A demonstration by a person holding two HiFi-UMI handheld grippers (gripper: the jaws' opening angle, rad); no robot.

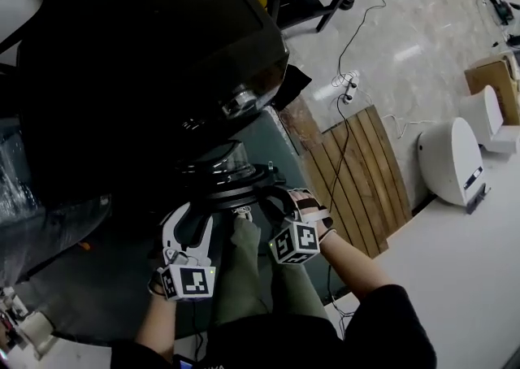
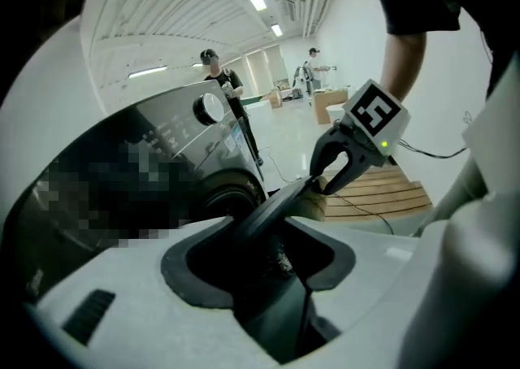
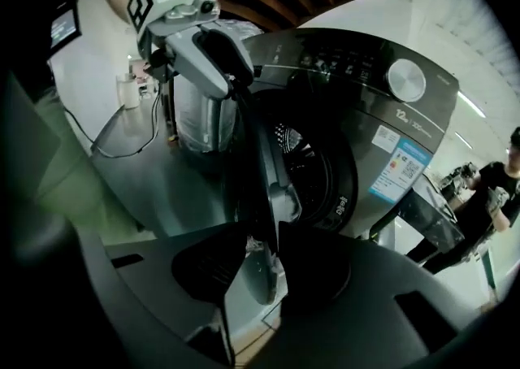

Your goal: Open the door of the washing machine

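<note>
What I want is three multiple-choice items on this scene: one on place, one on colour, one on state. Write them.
1. The rim of the door lies: A between the jaws of the left tool and of the right tool; B on the floor; C behind the machine.
2. The washing machine is: A white; B dark grey; C red.
3. The door is: A shut; B off its hinges; C open.
A: both gripper views show it there. B: its front reads dark grey. C: the drum lies exposed beside it.
</note>
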